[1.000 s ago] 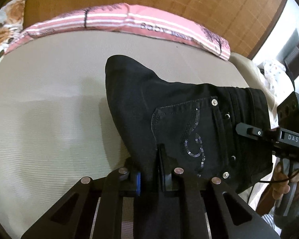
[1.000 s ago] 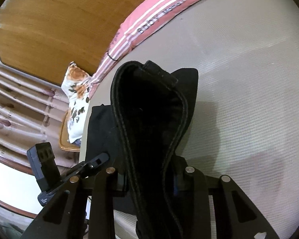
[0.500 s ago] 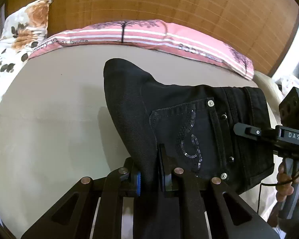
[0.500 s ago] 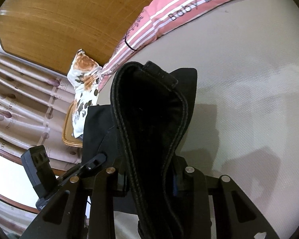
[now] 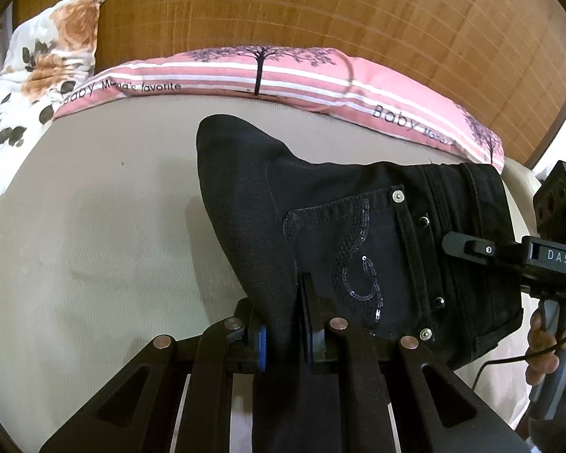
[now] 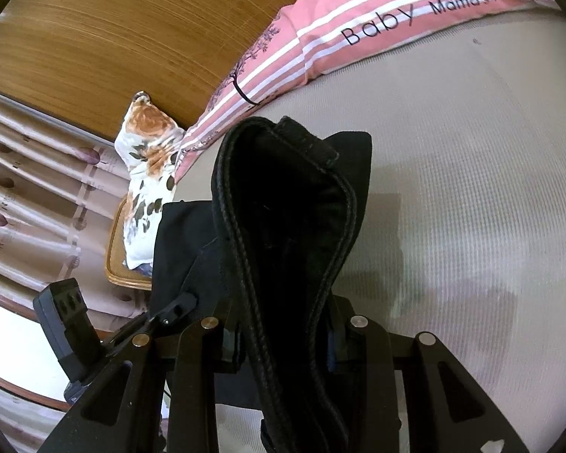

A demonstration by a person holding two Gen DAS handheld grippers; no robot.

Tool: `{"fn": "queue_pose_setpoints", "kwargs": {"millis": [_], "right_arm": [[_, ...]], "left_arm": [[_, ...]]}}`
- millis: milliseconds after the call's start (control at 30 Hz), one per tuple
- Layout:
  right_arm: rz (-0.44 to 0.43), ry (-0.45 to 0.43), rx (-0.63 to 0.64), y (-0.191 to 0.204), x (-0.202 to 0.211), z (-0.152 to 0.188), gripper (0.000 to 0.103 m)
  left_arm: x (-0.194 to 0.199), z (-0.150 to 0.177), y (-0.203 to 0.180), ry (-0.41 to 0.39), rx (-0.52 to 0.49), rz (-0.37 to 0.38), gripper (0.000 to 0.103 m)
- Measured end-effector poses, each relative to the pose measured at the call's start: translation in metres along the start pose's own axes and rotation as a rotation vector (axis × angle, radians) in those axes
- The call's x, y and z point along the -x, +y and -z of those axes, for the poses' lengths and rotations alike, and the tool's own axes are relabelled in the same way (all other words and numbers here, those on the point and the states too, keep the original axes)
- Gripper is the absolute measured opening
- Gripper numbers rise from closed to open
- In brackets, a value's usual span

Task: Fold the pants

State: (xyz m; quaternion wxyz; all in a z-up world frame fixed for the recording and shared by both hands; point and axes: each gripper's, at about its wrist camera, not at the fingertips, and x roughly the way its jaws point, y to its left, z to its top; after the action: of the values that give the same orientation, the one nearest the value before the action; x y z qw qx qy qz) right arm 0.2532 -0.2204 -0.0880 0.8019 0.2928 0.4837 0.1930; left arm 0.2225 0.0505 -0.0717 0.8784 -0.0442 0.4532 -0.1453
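Gripping black pants [image 5: 358, 226], left gripper [image 5: 283, 324] pinches the seat fold and right gripper [image 6: 286, 339] clamps the waistband, holding the garment above the bed [image 5: 94, 245] near its pillow-side edge. Keep both grips level while lowering, avoiding creases.

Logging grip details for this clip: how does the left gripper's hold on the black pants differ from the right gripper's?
The left gripper pinches a thin fold of the black pants beside the sequinned back pocket; the right gripper clamps the thick, stitched waistband. The left gripper's jaws stand nearly together, the right gripper's wider apart around bulkier fabric. Both are shut on the pants, held above the beige bed sheet.
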Motion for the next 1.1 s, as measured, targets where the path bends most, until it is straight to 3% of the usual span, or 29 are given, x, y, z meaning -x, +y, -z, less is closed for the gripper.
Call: {"fn": "queue_pose_setpoints", "kwargs": {"millis": [200,367,533,767,900,967,1000,1100], "right_arm": [[0.021,-0.007,0.006,-0.002,-0.012,-0.011,0.029],[0.118,-0.012,0.021,-0.015,-0.027,-0.008,0.03],[0.228,-0.019,0.05,-0.024,-0.04,-0.001,0.047],[0.216,-0.013,0.018,-0.025,-0.015,0.012,0.05],[0.176,-0.017,-0.005,-0.03,0.011,0.032,0.05],[0.156,-0.019,-0.012,-0.032,0.021,0.044,0.042],[0.16,-0.022,-0.002,-0.03,0.023,0.048,0.032],[0.17,-0.042,0.027,-0.026,0.03,0.056,0.023]], "left_arm": [[-0.014,-0.011,0.008,-0.004,-0.001,-0.016,0.014],[-0.04,-0.005,0.016,0.01,-0.024,-0.058,0.019],[-0.063,0.005,0.025,0.024,-0.023,-0.094,0.036],[-0.053,0.009,0.029,0.038,-0.017,-0.11,0.047],[-0.04,0.026,0.03,0.038,-0.042,-0.135,0.048],[-0.033,0.037,0.03,0.039,-0.041,-0.136,0.049],[-0.031,0.041,0.03,0.038,-0.038,-0.138,0.049],[-0.024,0.05,0.028,0.035,-0.04,-0.155,0.049]]}}
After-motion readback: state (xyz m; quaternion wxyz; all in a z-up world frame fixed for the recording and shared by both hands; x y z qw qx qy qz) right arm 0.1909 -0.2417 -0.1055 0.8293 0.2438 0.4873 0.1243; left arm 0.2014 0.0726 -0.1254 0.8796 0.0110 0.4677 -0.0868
